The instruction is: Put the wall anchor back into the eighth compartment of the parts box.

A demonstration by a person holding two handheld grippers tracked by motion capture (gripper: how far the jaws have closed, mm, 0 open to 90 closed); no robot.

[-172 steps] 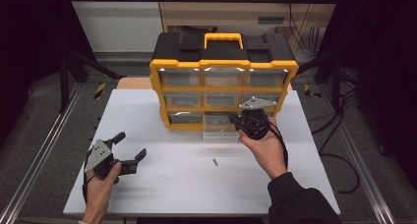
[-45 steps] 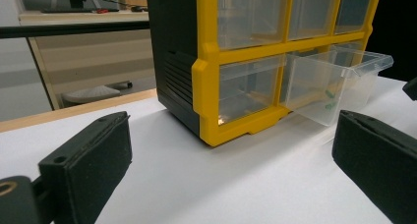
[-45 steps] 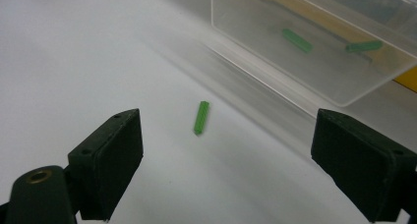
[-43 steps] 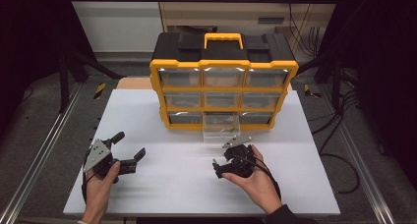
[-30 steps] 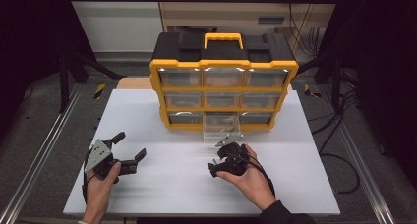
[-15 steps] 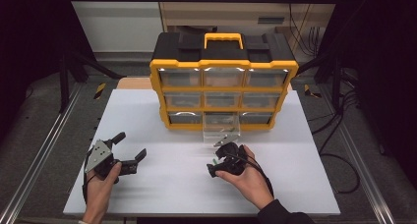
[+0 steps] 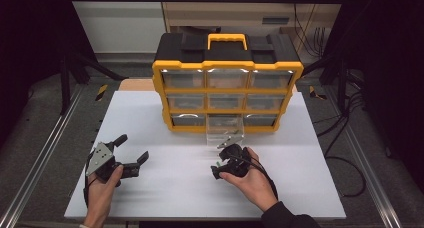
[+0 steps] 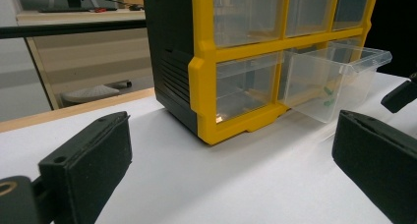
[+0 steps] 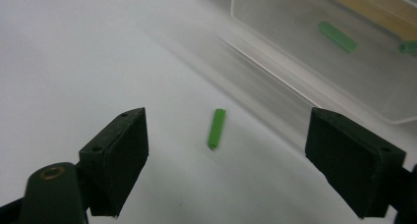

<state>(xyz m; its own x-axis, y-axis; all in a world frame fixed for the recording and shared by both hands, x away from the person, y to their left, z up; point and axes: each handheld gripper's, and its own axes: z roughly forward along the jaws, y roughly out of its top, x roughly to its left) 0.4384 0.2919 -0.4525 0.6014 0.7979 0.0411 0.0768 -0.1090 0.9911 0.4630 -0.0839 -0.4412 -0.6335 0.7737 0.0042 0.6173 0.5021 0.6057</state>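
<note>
On matte white table [image 9: 74, 47]: ribbed green plastic peg [image 9: 216, 128].

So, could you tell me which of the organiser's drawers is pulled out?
The bottom-row middle drawer of the yellow organiser: it juts out onto the table, while the other eight sit flush.

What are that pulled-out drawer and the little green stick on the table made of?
The drawer looks like clear, glossy plastic: you see green pieces through its walls. The green stick lying between the right gripper jaws looks like matte moulded plastic, with fine ribbing along it, perhaps a wall plug. The table top is a plain white matte sheet; its material is unclear.
</note>
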